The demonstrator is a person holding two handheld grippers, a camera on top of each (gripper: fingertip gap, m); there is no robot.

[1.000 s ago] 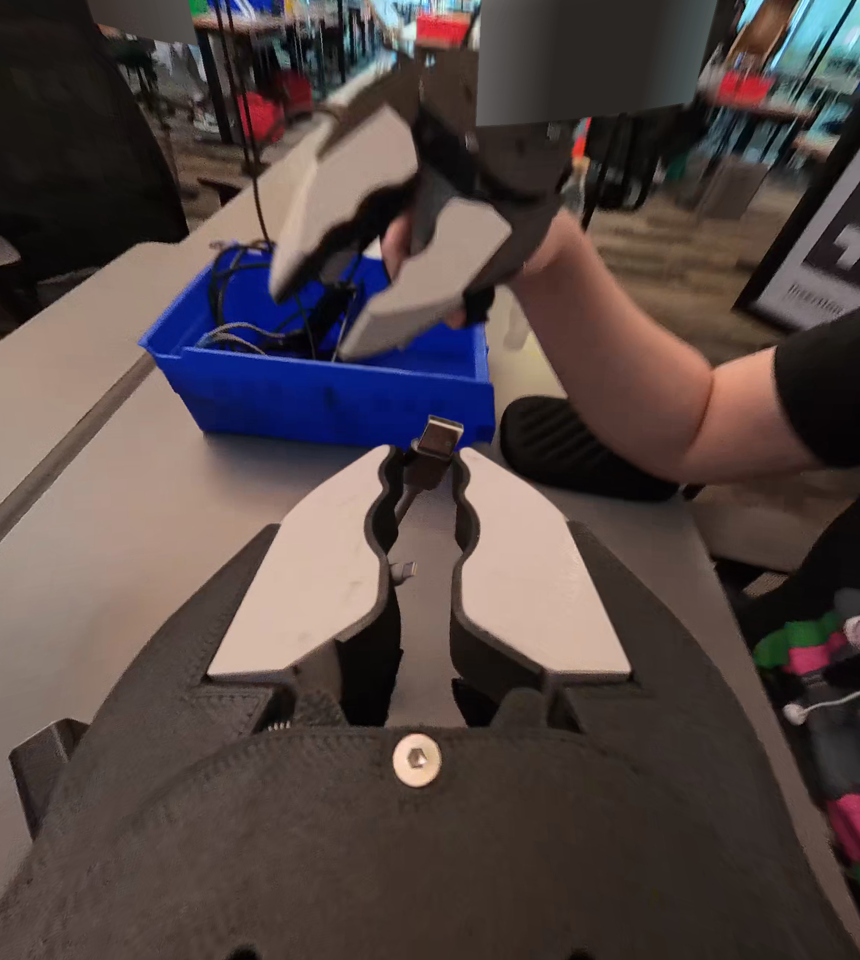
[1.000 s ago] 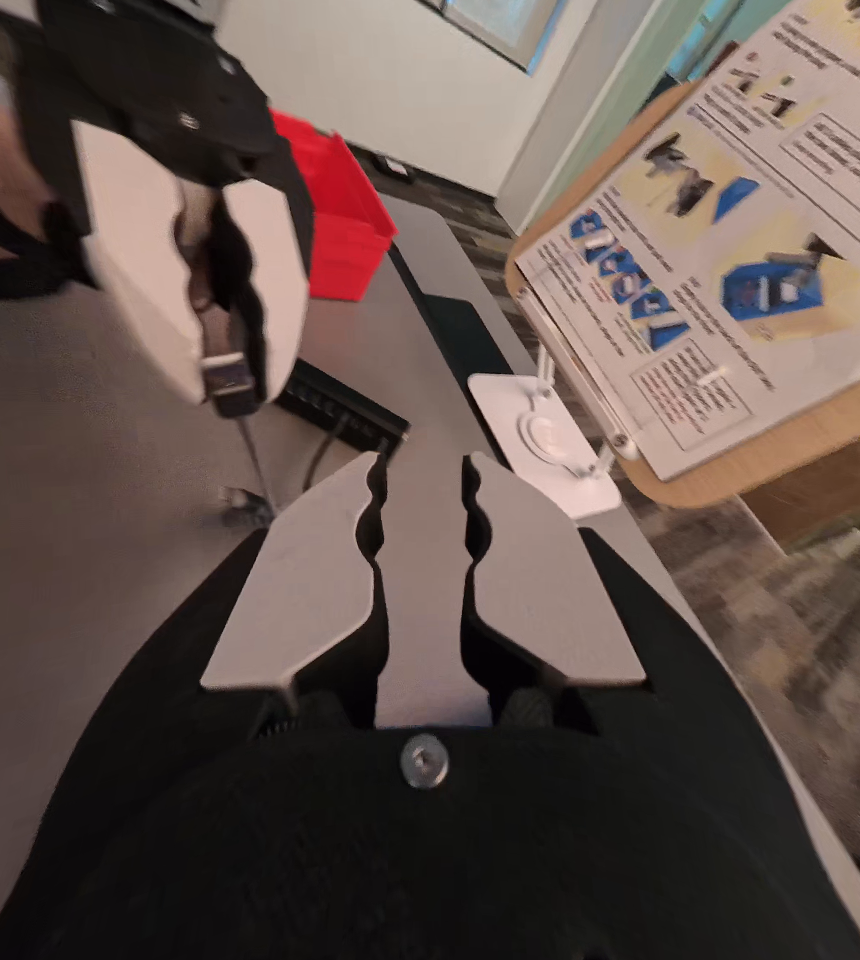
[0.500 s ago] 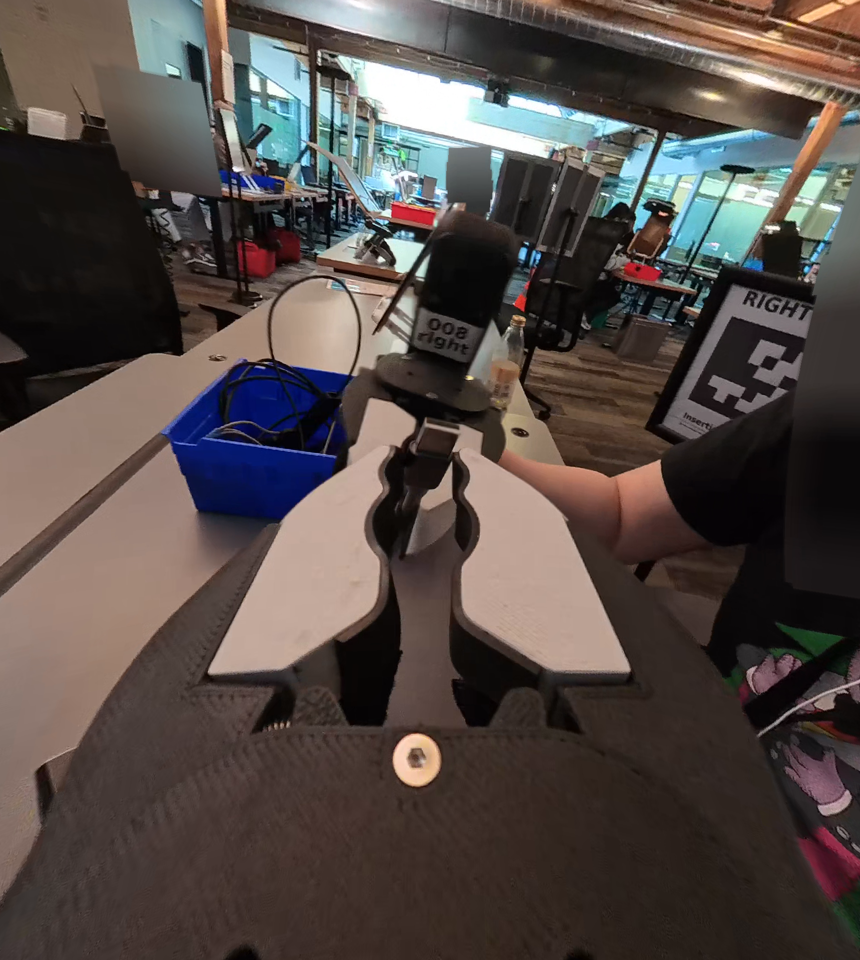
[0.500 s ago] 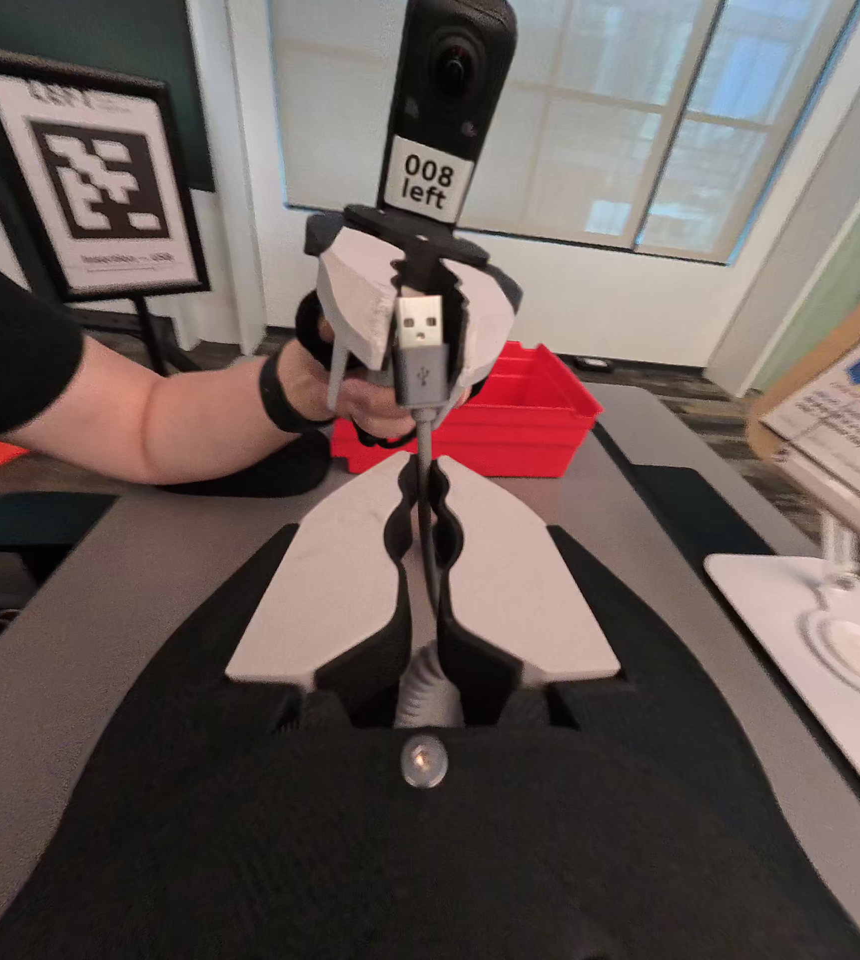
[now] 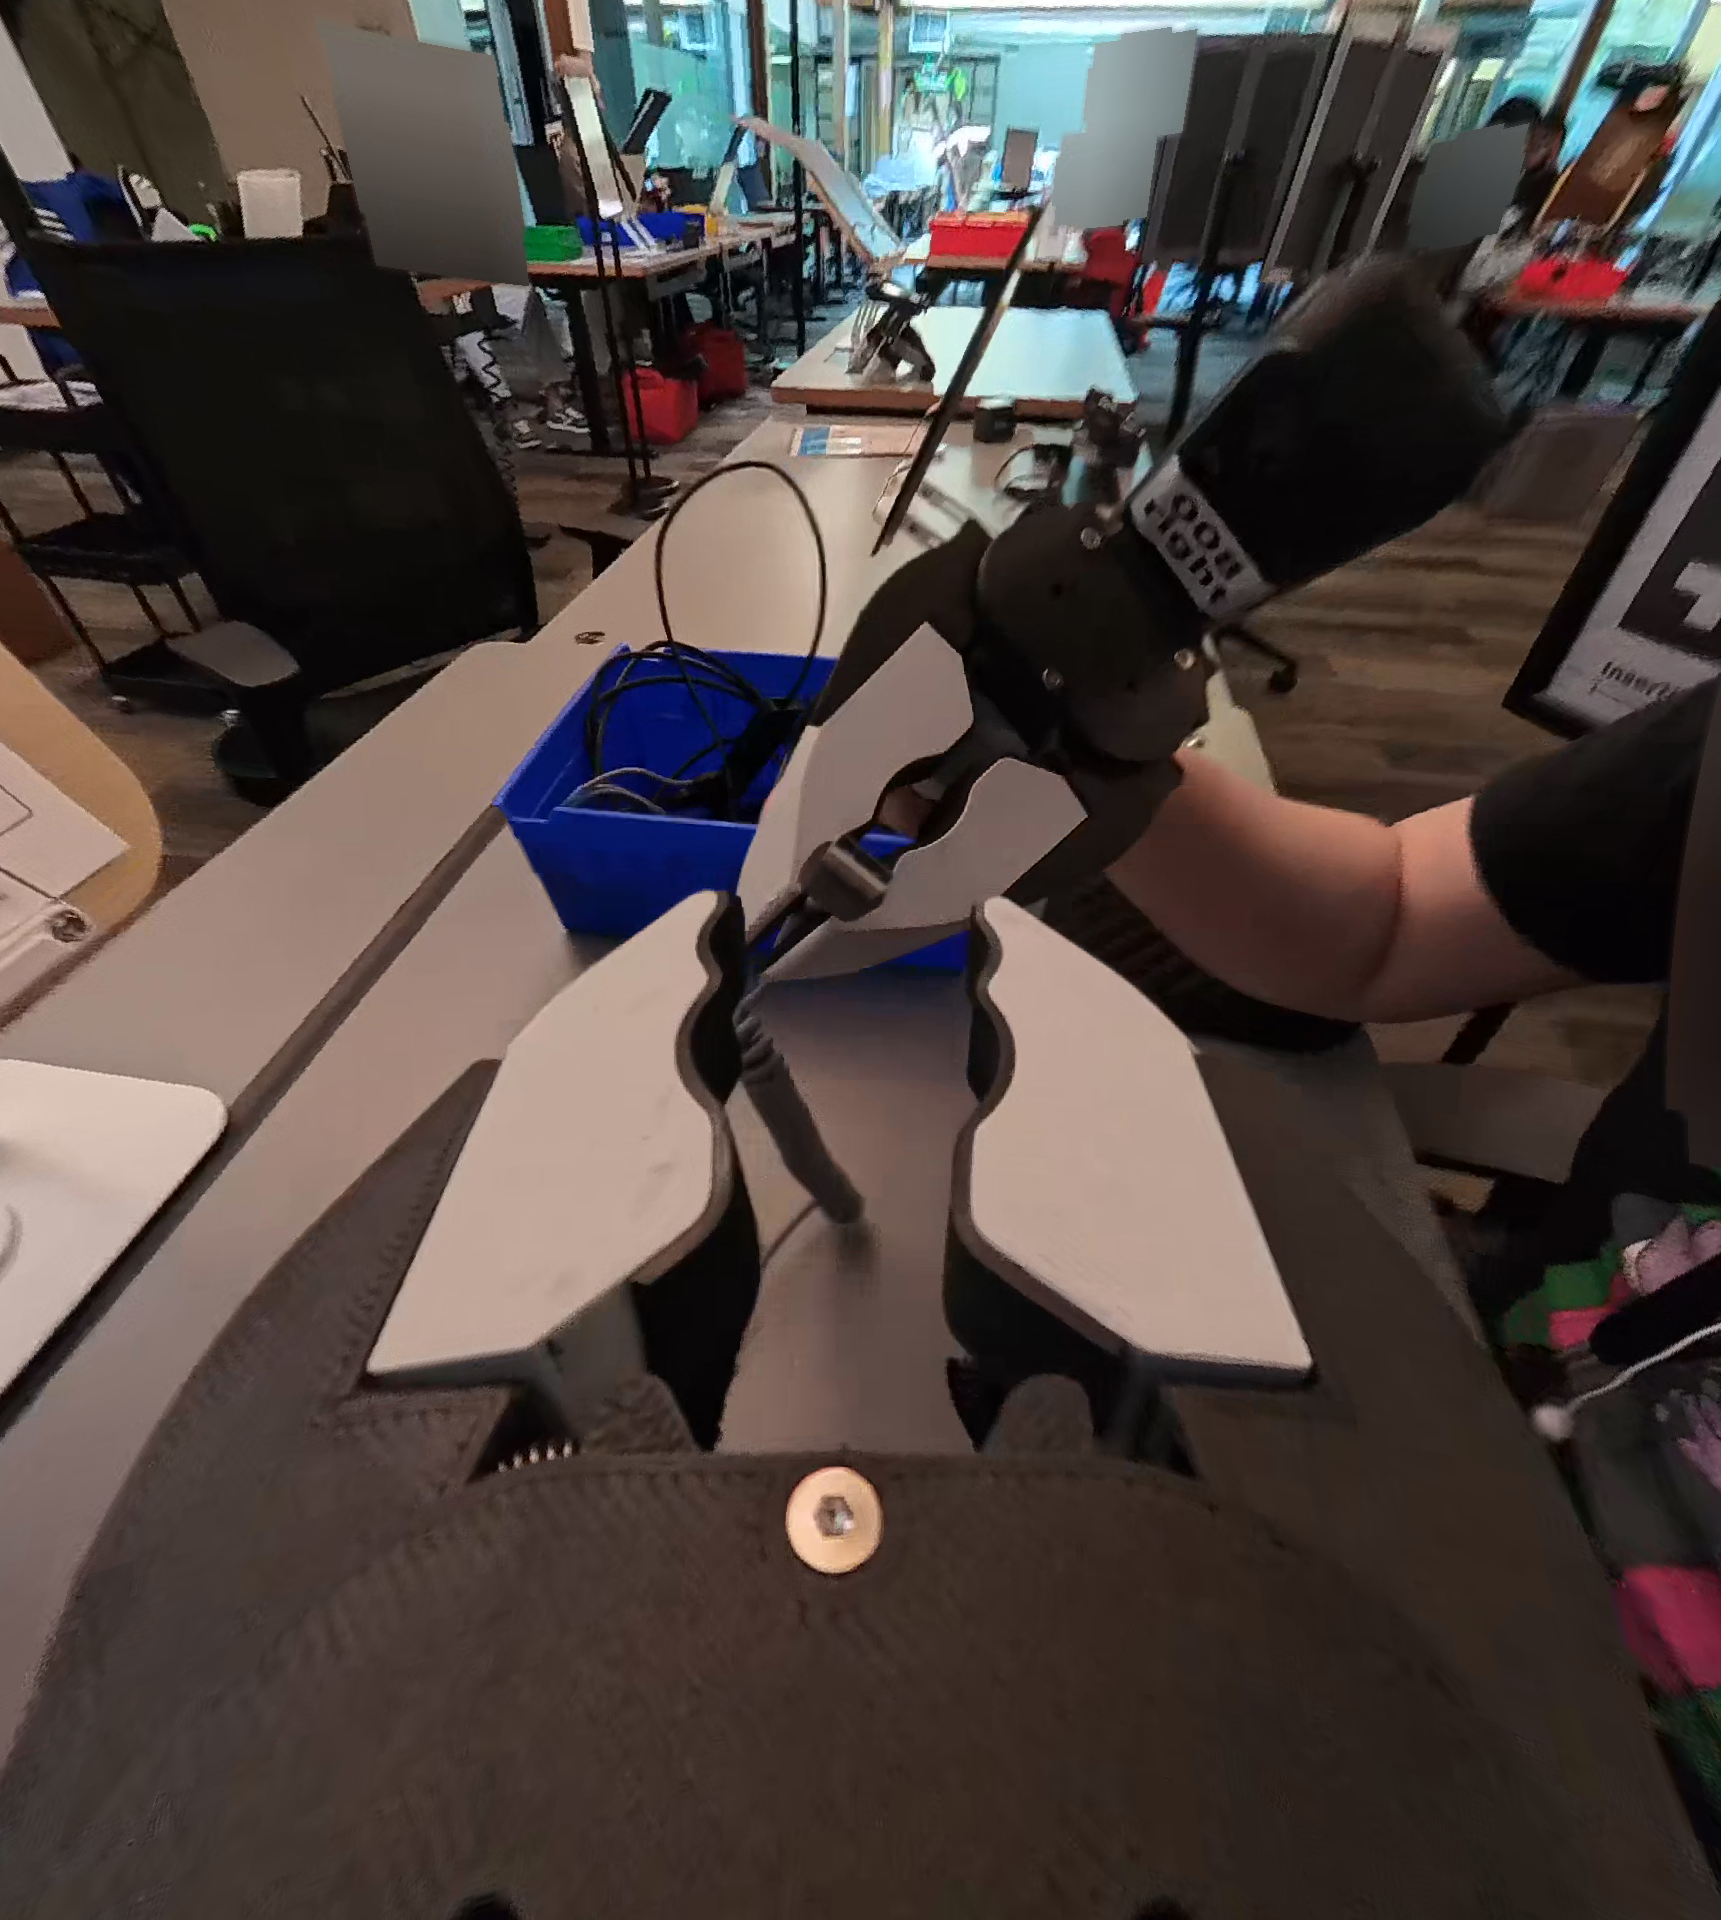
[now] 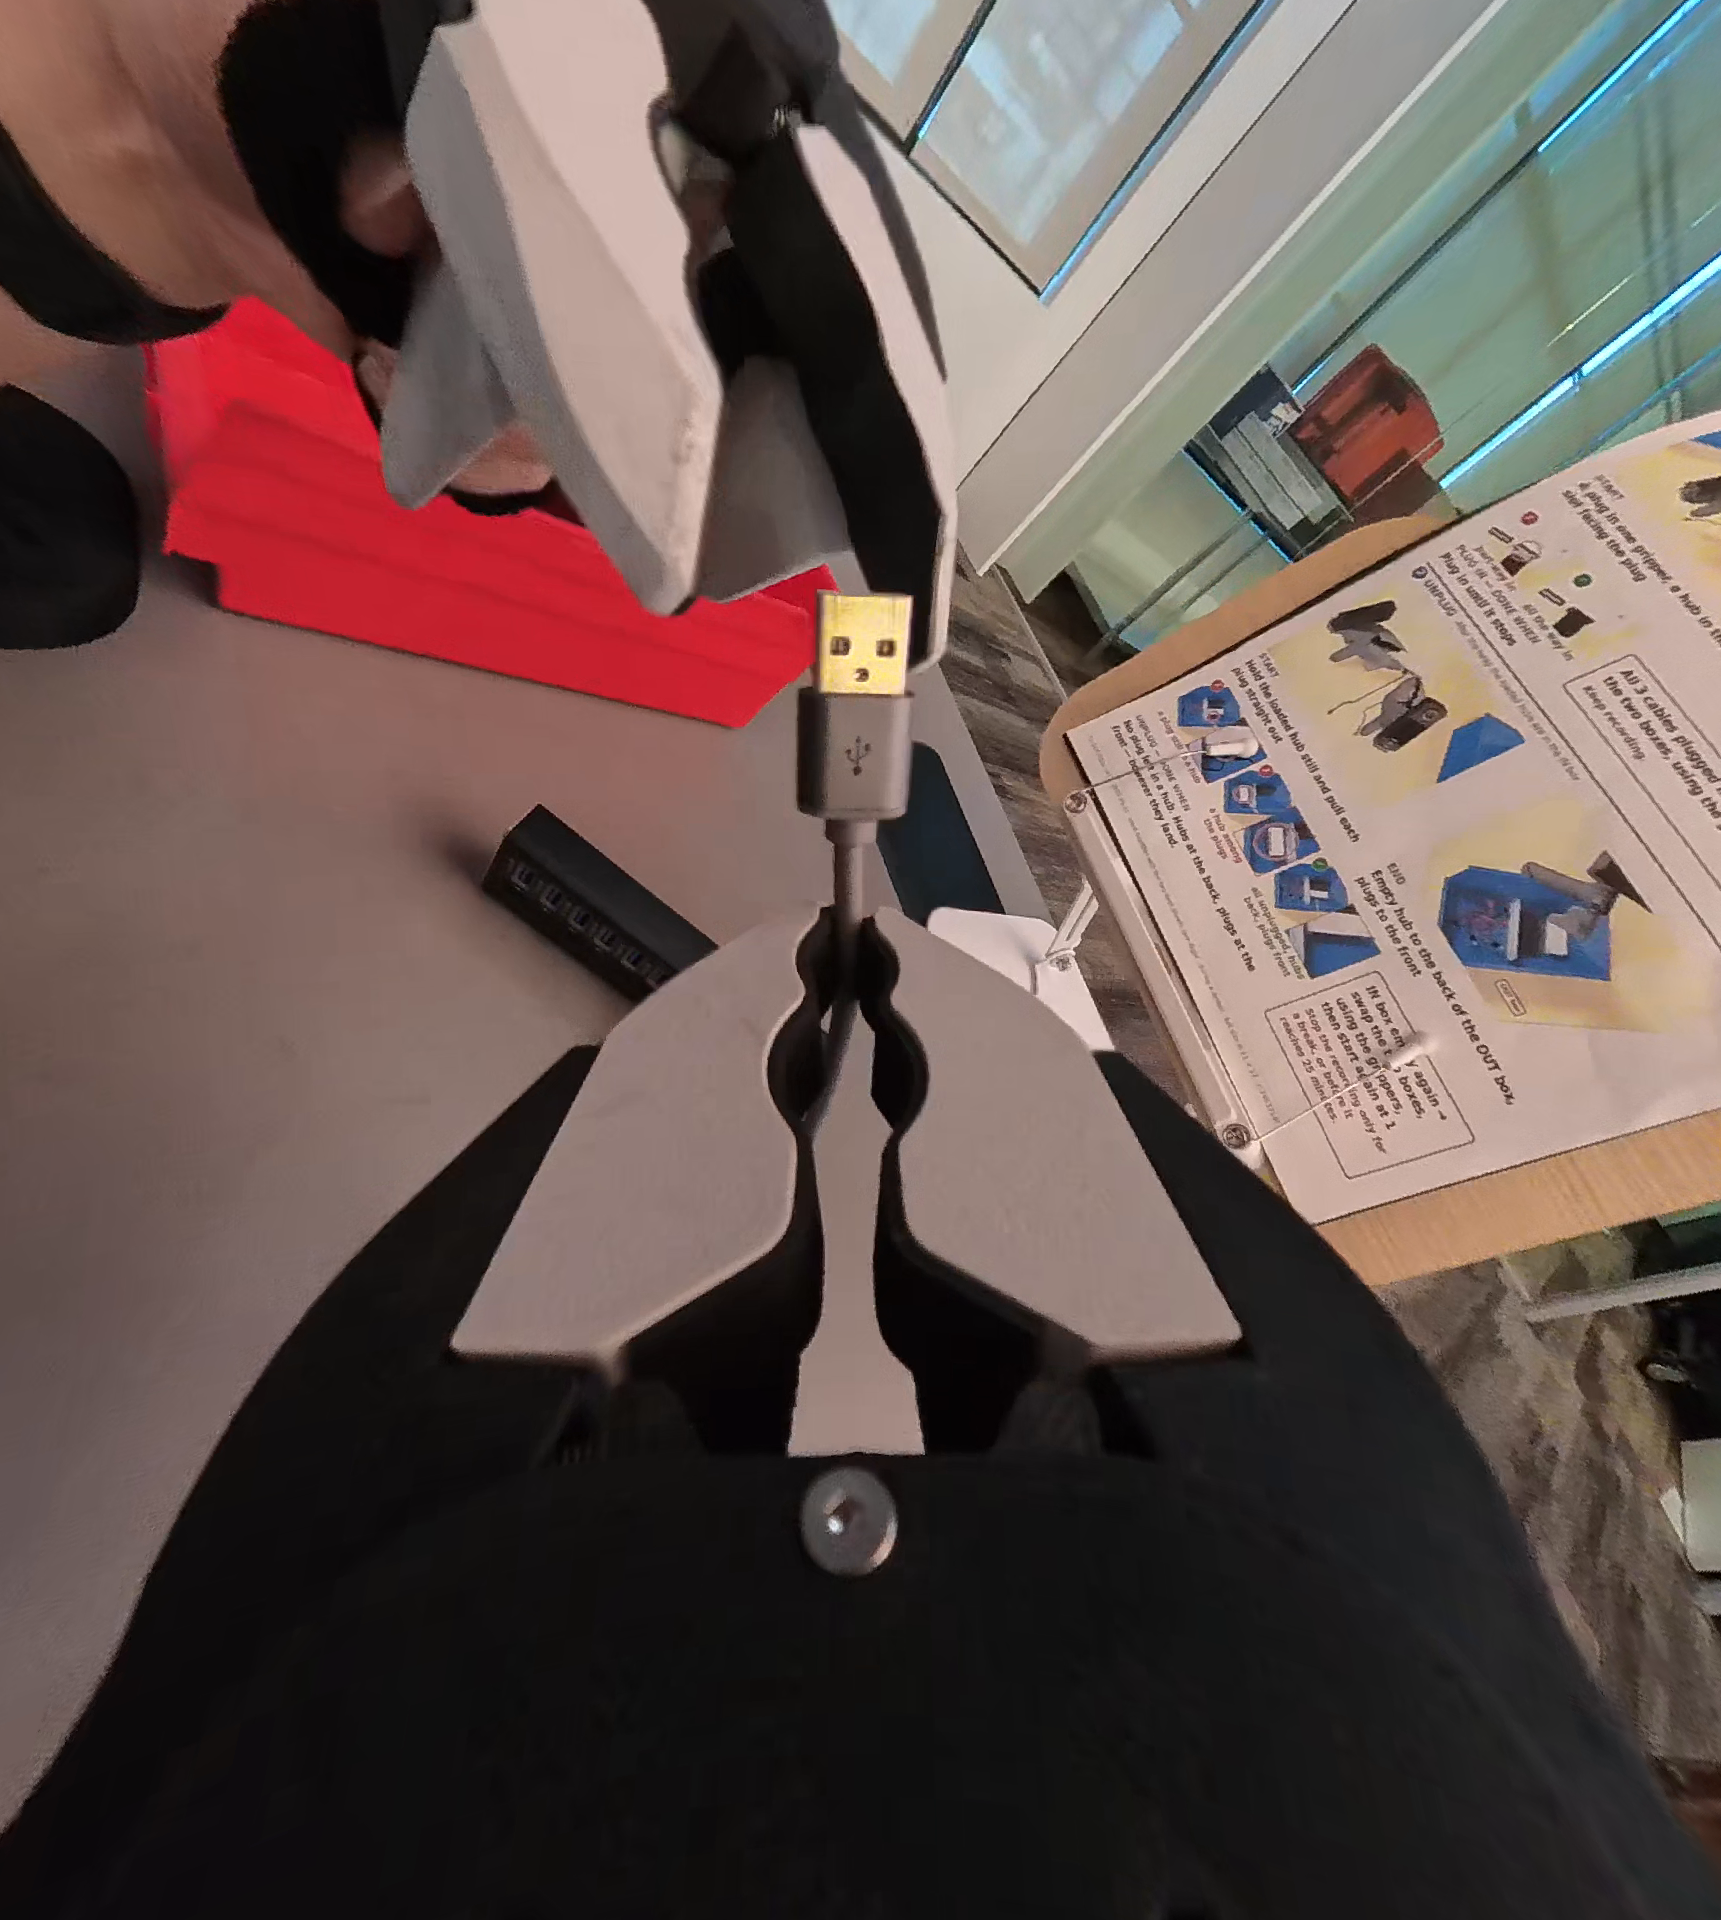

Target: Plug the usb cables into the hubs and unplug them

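Observation:
My right gripper (image 6: 848, 925) is shut on a grey USB cable just below its plug (image 6: 856, 748), which stands up past the fingertips with its gold metal end on top. My left gripper (image 5: 851, 935) is open and holds nothing. Its tips (image 6: 804, 623) hang just above the plug in the right wrist view. In the left wrist view the right gripper (image 5: 794, 925) points toward me, and a grey length of the cable (image 5: 794, 1122) hangs between my open left fingers. A black USB hub (image 6: 586, 914) lies on the grey table (image 6: 212, 935).
A blue bin (image 5: 627, 862) with several black cables stands behind the grippers. A red bin (image 6: 482, 582) sits at the far side of the table. An instruction board (image 6: 1458, 831) on a white stand (image 5: 56, 1195) stands at the table's edge. A person's arm (image 5: 1355, 914) reaches in. Tip to tip, the grippers are about 5 cm apart. The black USB hub (image 6: 586, 914) is about 20 cm from my right fingertips.
My left gripper has opened and let go of the plug. My right gripper has closed on the cable below the plug and now holds it alone. Both views have tilted.

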